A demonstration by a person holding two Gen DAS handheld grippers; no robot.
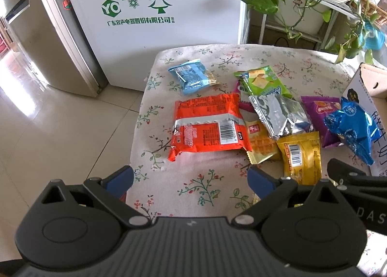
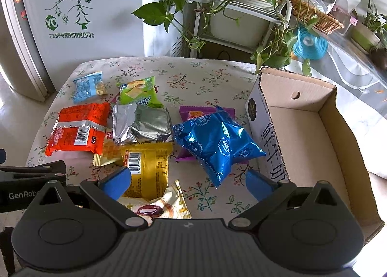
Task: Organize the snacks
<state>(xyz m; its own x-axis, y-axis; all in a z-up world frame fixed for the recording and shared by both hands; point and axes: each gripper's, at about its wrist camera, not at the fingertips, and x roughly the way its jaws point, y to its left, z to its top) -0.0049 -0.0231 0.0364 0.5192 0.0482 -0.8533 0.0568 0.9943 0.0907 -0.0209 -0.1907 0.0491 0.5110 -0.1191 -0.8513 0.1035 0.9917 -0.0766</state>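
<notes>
Lying just ahead of the right gripper (image 2: 187,183), whose jaws stand wide apart and empty, the blue foil packet (image 2: 216,142) looks light, puffy and slippery, best pinched at its crimped lower edge beside the cardboard box (image 2: 329,136).

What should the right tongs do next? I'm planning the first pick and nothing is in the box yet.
Probably ease the right tongs forward and down over the dark blue packet. They are open and hold nothing, that packet lies on top of the purple one, nearest the cardboard box, and the box looks empty, so it is likely the shortest carry.
</notes>
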